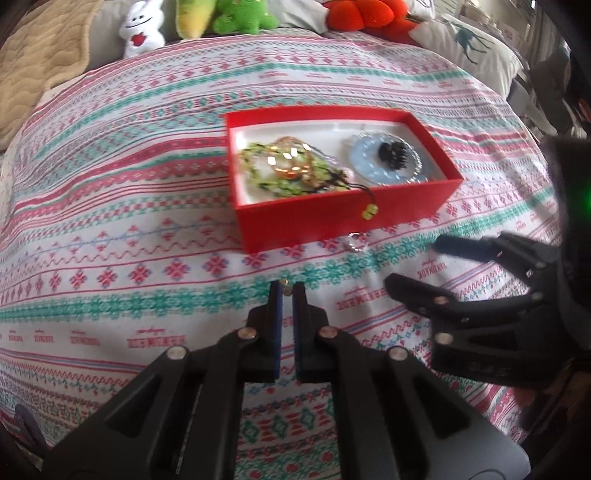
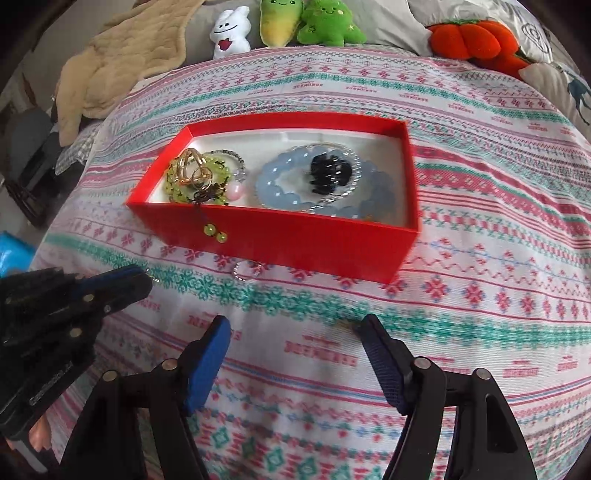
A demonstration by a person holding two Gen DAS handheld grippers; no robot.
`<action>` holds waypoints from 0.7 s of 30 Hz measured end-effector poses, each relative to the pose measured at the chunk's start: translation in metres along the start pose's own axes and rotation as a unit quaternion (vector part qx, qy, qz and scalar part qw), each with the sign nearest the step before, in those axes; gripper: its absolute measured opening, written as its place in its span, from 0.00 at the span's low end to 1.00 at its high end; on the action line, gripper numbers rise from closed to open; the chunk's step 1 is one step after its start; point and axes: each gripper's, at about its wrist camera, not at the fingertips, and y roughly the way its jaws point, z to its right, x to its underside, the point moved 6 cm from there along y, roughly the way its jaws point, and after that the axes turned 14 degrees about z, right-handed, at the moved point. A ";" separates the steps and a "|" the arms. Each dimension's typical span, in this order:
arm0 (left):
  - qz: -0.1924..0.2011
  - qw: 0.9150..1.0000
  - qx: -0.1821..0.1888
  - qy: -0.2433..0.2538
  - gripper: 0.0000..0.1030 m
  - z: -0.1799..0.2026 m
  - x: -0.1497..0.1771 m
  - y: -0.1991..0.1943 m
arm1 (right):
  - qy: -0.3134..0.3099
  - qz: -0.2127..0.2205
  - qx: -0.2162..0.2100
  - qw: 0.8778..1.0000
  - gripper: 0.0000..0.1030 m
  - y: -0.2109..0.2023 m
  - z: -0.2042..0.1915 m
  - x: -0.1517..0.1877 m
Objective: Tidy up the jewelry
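Note:
A red box (image 1: 343,216) (image 2: 295,240) lies on the patterned bedspread. It holds a green bead bracelet (image 1: 255,160) (image 2: 175,184), gold rings (image 1: 291,162) (image 2: 194,166), a pale blue bead bracelet (image 1: 369,162) (image 2: 280,184) and a black hair claw (image 1: 393,153) (image 2: 328,173). A small silver ring (image 1: 355,242) (image 2: 246,271) lies on the bedspread by the box's front wall. My left gripper (image 1: 285,286) (image 2: 146,278) is shut on a small gold item in front of the box. My right gripper (image 2: 295,325) (image 1: 412,264) is open and empty, near the silver ring.
Plush toys line the far edge: a white one (image 1: 142,27) (image 2: 231,31), green ones (image 1: 240,16) (image 2: 325,24) and an orange one (image 1: 365,13) (image 2: 472,38). A beige quilt (image 1: 40,51) (image 2: 122,62) lies at the far left. A deer-print pillow (image 1: 469,42) sits far right.

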 end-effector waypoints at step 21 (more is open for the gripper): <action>-0.017 0.999 -0.005 -0.032 0.06 -0.019 0.013 -0.009 | -0.022 0.029 0.001 0.999 0.13 0.029 -0.031 -0.013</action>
